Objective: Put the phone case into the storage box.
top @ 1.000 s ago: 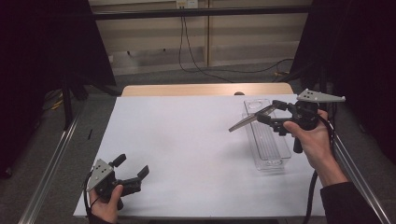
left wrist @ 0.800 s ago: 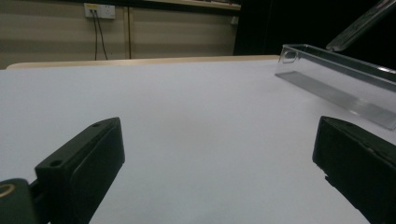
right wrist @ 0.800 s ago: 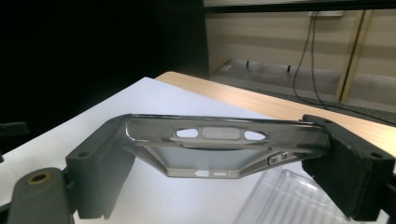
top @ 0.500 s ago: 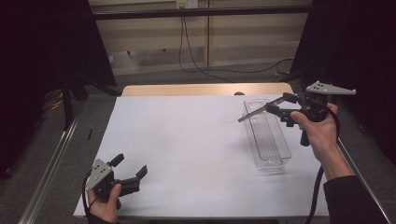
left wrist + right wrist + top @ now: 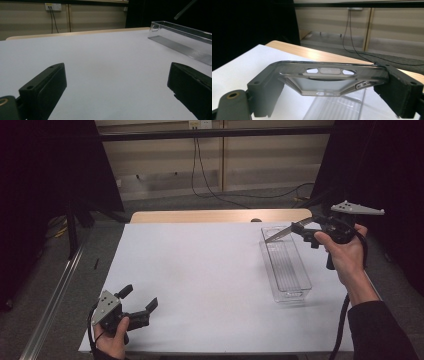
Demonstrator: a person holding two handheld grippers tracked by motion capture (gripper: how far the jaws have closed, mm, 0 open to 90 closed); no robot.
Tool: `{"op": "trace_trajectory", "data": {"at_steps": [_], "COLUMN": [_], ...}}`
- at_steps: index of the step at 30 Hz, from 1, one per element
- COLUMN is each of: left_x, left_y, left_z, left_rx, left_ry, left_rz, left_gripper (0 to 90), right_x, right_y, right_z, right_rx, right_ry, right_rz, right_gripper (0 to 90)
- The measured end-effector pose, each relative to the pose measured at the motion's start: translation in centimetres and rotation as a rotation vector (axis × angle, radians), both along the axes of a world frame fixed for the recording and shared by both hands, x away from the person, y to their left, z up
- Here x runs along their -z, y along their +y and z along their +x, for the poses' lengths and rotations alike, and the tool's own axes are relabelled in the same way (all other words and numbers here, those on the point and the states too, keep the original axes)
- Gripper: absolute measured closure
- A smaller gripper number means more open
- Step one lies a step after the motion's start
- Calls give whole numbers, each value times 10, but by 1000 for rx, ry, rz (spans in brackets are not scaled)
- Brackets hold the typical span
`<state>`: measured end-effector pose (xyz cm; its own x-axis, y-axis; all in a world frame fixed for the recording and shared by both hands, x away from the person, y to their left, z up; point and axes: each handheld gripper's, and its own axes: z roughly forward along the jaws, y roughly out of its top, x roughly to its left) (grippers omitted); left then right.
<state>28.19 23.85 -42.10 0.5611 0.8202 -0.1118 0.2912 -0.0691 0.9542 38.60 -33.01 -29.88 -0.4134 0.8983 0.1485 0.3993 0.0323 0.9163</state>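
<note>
A grey translucent phone case (image 5: pixel 324 77) is clamped edgewise between the jaws of my right gripper (image 5: pixel 329 87); in the high view the case (image 5: pixel 285 231) sticks out leftward from that gripper (image 5: pixel 307 231), held in the air above the far end of a clear plastic tray (image 5: pixel 285 265). The tray lies lengthwise on the right side of the white table (image 5: pixel 200 280) and holds nothing. My left gripper (image 5: pixel 137 306) rests low at the table's near left corner, jaws wide open, nothing between them (image 5: pixel 112 92). The tray (image 5: pixel 182 37) is seen far off to its right.
A wooden table edge (image 5: pixel 220 215) runs behind the white sheet. Cables (image 5: pixel 200 165) hang from a wall socket at the back. A metal rail (image 5: pixel 55 295) lies along the floor at the left. Dark curtains flank both sides.
My right gripper has carried the phone case up and to the right, away from the tray's middle toward its far right end. The left gripper has stayed put.
</note>
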Motion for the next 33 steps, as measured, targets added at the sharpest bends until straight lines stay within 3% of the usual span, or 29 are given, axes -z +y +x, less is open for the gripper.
{"op": "trace_trajectory", "data": {"at_steps": [11, 17, 24, 28, 33], "left_x": [5, 5, 6, 6, 7], "left_y": [0, 0, -4, -9, -11], "left_z": [9, 11, 10, 9, 10], "left_rx": [-3, 18, 30, 34, 47], "left_ry": [13, -9, -14, -46, -31], "left_rz": [18, 11, 33, 54, 44], "left_gripper": [23, 23, 23, 23, 23], "right_x": [10, 17, 24, 29, 35], "right_y": [1, 3, 7, 10, 13], "right_z": [14, 20, 27, 31, 36], "right_rx": [60, 91, 111, 127, 142], "right_ry": [36, 48, 59, 66, 78], "right_rz": [-64, -99, -110, -121, -123], "right_gripper": [120, 121, 120, 120, 120]}}
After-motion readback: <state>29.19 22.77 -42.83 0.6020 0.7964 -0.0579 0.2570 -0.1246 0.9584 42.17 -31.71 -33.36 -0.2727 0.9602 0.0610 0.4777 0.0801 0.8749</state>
